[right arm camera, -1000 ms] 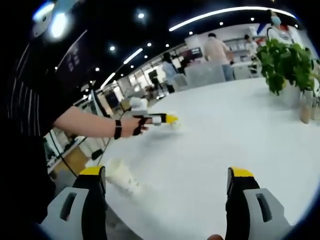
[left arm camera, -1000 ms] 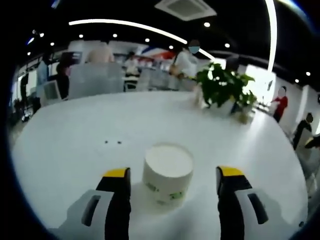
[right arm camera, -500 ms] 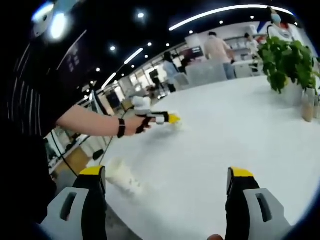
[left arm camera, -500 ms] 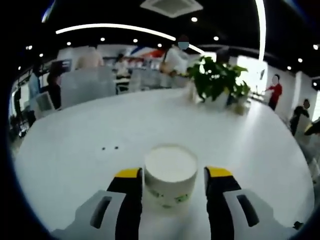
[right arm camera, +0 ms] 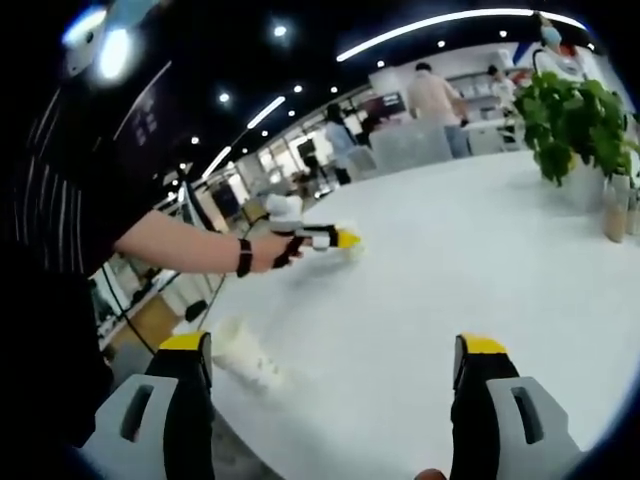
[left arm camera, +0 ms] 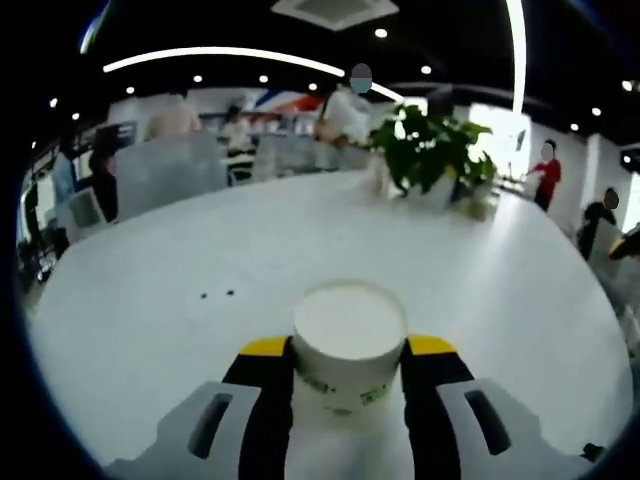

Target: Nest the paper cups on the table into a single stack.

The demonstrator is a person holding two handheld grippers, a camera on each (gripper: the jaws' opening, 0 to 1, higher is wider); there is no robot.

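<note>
An upside-down white paper cup (left arm camera: 348,345) with green print stands on the white table (left arm camera: 180,250), and my left gripper (left arm camera: 346,352) is shut on its sides. From the right gripper view, the left gripper (right arm camera: 330,239) shows far off in a person's hand, with that cup (right arm camera: 353,247) a pale blur at its tips. Another white paper cup (right arm camera: 246,357) lies on its side near the table's near edge, just right of my right gripper's left jaw. My right gripper (right arm camera: 335,372) hangs open above the table (right arm camera: 480,260) with nothing between its jaws.
A potted green plant (left arm camera: 432,155) stands at the table's far side; beside the plant (right arm camera: 577,120) is a small bottle (right arm camera: 613,212). Two small dark specks (left arm camera: 215,294) mark the tabletop. People and chairs fill the room behind. A person's dark striped sleeve (right arm camera: 60,210) is at the left.
The left gripper's jaws have closed from wide apart onto the upside-down cup. The right gripper view is almost unchanged.
</note>
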